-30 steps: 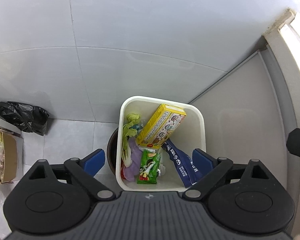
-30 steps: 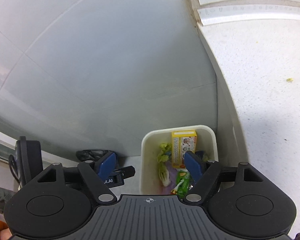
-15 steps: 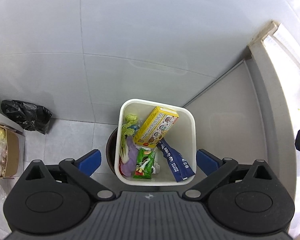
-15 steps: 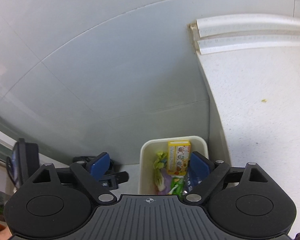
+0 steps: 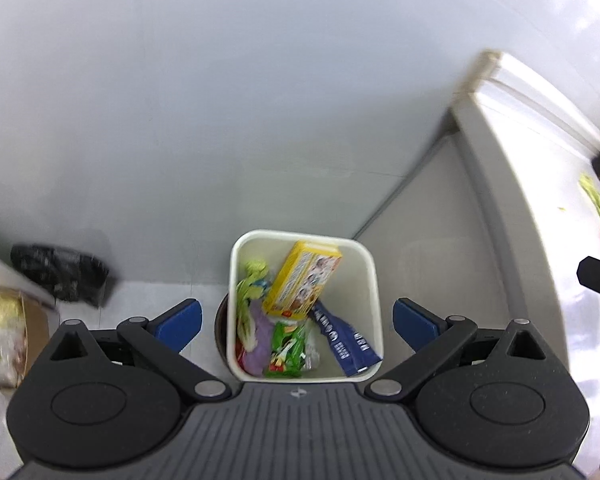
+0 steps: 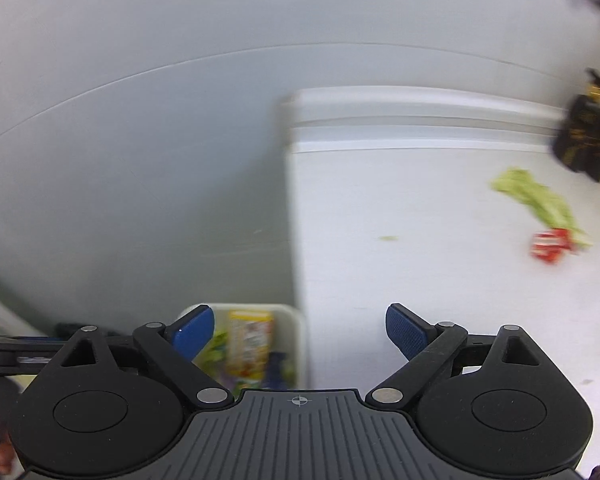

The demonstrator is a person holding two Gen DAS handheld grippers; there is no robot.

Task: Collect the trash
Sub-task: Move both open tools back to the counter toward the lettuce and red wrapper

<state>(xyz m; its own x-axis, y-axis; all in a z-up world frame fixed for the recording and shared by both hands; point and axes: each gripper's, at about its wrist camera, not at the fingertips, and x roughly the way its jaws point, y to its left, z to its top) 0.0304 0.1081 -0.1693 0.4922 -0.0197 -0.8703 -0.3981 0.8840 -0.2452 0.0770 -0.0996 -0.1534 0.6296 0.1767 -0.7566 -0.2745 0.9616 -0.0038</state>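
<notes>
A white bin [image 5: 364, 252] stands on the floor by the counter. It holds a yellow box [image 5: 302, 282], a green snack packet [image 5: 285, 350], a blue wrapper [image 5: 346, 342], leafy scraps and a purple item. My left gripper [image 5: 295, 322] is open and empty high above the bin. My right gripper [image 6: 297, 332] is open and empty over the counter edge; the bin [image 6: 295, 324] shows below it. On the white counter [image 6: 420, 240] lie a green vegetable stalk [image 6: 540, 200] and a red wrapper [image 6: 550, 244], far right.
A black and yellow object [image 6: 586, 140] stands at the counter's back right. A black plastic bag [image 5: 59, 276] lies on the floor left of the bin. A cardboard box [image 5: 3, 336] sits at the far left. A grey tiled wall is behind.
Both grippers have risen and swung right. The bin looks smaller in the left view. The counter with the vegetable stalk and red wrapper has come into the right view. Both stay open.
</notes>
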